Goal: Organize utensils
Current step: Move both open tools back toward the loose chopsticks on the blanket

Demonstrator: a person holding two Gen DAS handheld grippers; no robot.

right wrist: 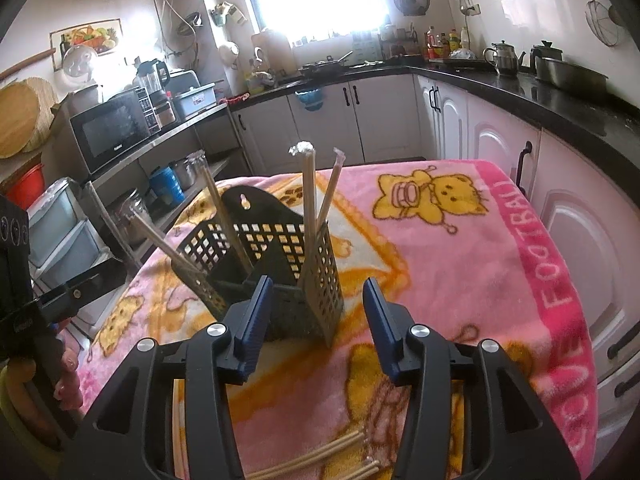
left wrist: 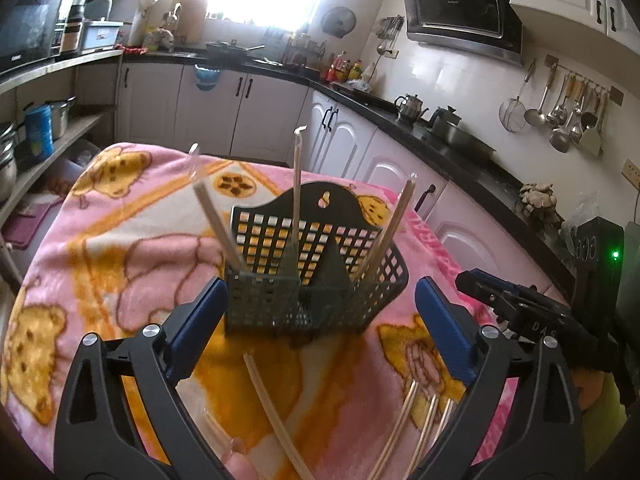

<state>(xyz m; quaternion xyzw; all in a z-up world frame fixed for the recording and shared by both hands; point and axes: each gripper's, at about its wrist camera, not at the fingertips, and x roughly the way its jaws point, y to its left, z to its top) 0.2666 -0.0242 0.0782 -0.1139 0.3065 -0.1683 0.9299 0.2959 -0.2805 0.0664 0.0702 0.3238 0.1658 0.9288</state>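
A black perforated utensil holder (left wrist: 304,280) (right wrist: 280,280) stands on a table under a pink cartoon blanket (left wrist: 120,248) (right wrist: 440,264). Wrapped chopstick pairs stand in its compartments: one leaning left (left wrist: 218,224), one upright (left wrist: 297,184), one leaning right (left wrist: 390,228). More wrapped chopsticks (left wrist: 276,416) (right wrist: 320,456) lie loose on the blanket below the grippers. My left gripper (left wrist: 322,300) is open wide just short of the holder, with nothing between its pads. My right gripper (right wrist: 318,286) is open partway, close to the holder's right corner, also empty.
Dark kitchen counters with white cabinets (left wrist: 360,148) run behind and to the right of the table. A shelf with a microwave (right wrist: 112,132) and pots is on the left. A black box with a green light (left wrist: 600,248) stands at the right. A person's hand (right wrist: 66,368) holds the left gripper.
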